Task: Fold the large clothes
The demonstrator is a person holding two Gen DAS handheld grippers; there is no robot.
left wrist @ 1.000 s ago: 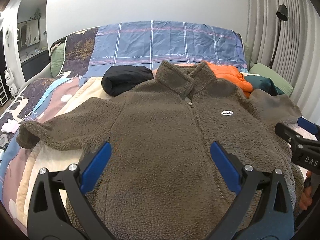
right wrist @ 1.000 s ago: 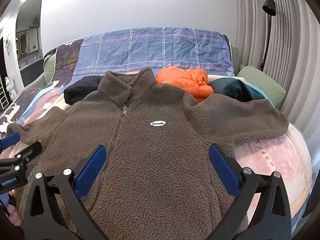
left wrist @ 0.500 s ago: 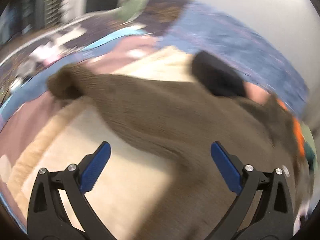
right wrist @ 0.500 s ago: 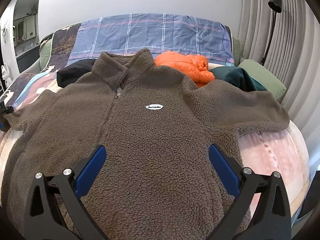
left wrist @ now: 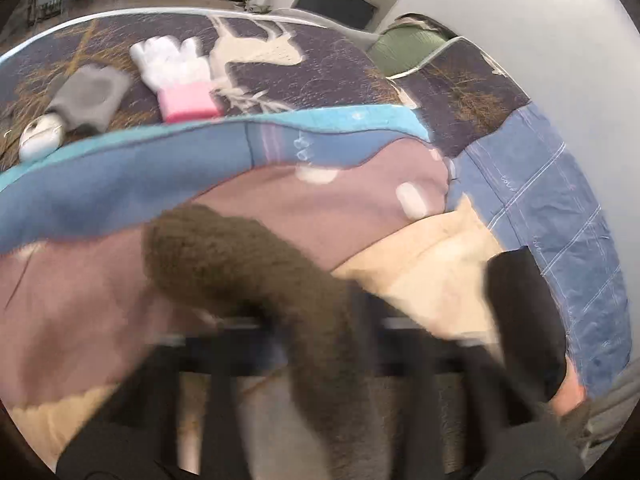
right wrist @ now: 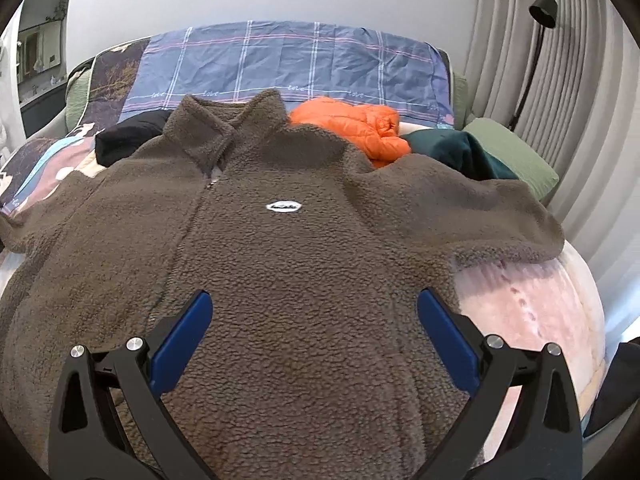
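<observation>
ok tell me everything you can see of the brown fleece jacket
The brown fleece jacket is thick, nubbly pile with a stand-up collar, a front zip and a small white oval chest patch. It lies face up and unfolded on the bed, sleeves spread to either side. Its collar end overlaps an orange puffer jacket and a black garment. One sleeve's cuff runs between the left gripper's blurred jaws.

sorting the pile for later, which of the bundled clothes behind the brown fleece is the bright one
The orange puffer jacket, right of the fleece's collar. The black bundle on the left and the dark green one on the right are both dull.
</observation>
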